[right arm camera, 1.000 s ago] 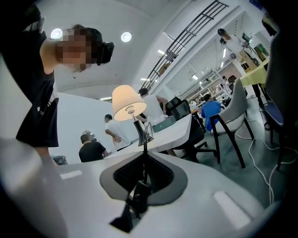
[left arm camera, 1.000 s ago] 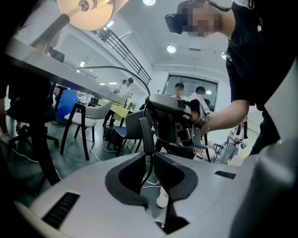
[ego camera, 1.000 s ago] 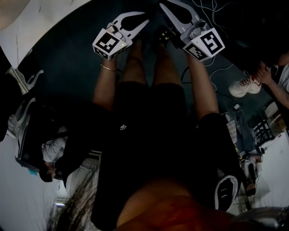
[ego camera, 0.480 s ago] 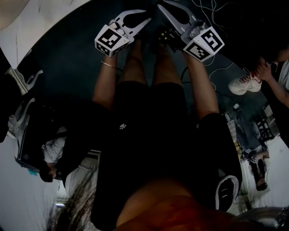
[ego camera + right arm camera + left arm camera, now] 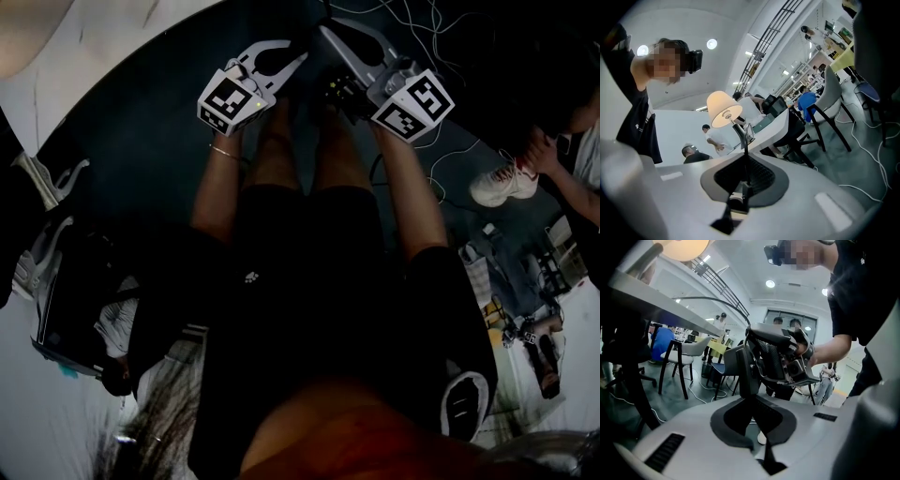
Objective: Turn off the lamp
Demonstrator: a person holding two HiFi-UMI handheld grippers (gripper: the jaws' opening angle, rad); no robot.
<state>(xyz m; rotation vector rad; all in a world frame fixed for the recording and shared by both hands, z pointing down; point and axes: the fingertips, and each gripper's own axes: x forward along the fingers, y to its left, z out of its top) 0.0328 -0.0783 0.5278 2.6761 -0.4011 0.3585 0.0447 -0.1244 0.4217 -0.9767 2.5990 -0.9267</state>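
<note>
Lamp [image 5: 724,109] lit, stem upright on table [image 5: 772,127], cord [image 5: 745,140] in right gripper [image 5: 745,161]

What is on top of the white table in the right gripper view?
A lamp with a pale shade stands on the table. The tabletop shows edge-on, so anything low behind its edge is hidden.

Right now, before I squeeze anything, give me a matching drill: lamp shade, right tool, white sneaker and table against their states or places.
Things:
1. lamp shade
2. right tool
3. white sneaker
4. table

States or places:
a. on the dark floor, at the head view's right side
b. lit, glowing warm
c. closed on a thin dark cord
d. carries the lamp's base

Pairs: 1-b, 2-c, 3-a, 4-d.
</note>
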